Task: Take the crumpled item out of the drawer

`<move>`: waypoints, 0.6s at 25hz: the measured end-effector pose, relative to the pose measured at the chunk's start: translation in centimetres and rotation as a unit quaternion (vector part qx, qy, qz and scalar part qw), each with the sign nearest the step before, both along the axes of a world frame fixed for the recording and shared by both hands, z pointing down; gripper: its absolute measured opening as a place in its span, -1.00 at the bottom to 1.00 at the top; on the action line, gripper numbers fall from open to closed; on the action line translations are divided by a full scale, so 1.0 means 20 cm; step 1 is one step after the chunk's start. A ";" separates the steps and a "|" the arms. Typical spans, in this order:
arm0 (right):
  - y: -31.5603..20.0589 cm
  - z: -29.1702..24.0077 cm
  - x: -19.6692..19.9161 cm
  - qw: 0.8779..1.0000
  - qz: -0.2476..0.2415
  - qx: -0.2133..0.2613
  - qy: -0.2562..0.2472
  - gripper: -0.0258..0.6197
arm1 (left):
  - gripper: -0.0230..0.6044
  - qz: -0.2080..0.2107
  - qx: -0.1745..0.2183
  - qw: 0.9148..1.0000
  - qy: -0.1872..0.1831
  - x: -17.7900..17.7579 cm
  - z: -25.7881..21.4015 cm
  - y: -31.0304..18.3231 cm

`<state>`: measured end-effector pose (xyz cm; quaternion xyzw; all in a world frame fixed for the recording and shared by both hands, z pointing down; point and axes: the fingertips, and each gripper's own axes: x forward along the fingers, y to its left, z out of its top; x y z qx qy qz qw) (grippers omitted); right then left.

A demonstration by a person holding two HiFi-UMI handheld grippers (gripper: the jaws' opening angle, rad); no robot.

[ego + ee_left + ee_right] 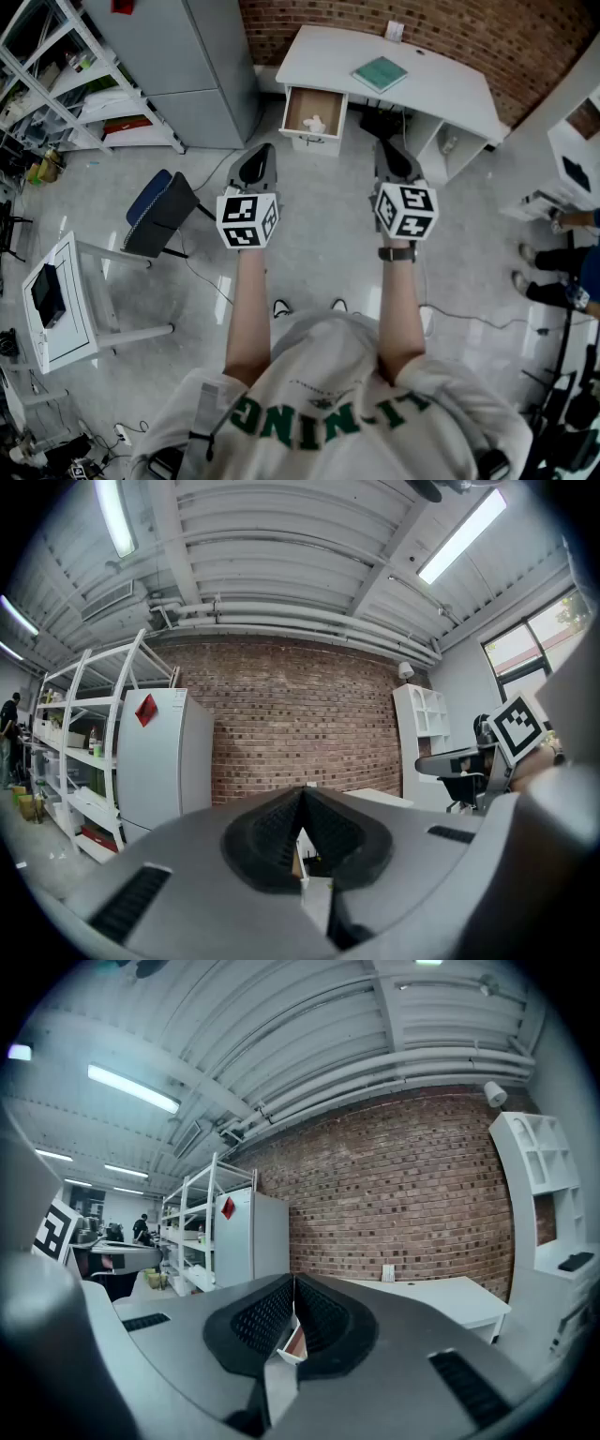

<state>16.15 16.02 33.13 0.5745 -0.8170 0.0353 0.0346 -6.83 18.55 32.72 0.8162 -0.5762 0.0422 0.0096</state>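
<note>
Across the floor stands a white desk with its drawer pulled open. A crumpled white item lies inside the drawer. I hold both grippers out at chest height, well short of the desk. The left gripper points toward the drawer, its jaws shut with nothing between them; in the left gripper view the pads meet in a line. The right gripper is likewise shut and empty, as its own view shows. A sliver of the drawer shows below the right gripper's jaws.
A teal book lies on the desk. A grey cabinet and a white shelving rack stand at the left. A blue chair and a small white table are at my left. A person's legs show at the right.
</note>
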 end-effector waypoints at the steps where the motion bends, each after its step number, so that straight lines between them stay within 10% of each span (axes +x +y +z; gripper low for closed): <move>1: 0.00 0.00 0.02 1.000 -0.001 0.000 0.000 -0.90 | -0.95 0.001 0.001 1.000 0.000 0.03 -0.01 0.00; 15: 0.01 0.06 0.29 0.999 -0.003 -0.033 -0.032 -0.90 | -0.95 0.003 0.008 1.000 -0.003 0.39 -0.02 0.03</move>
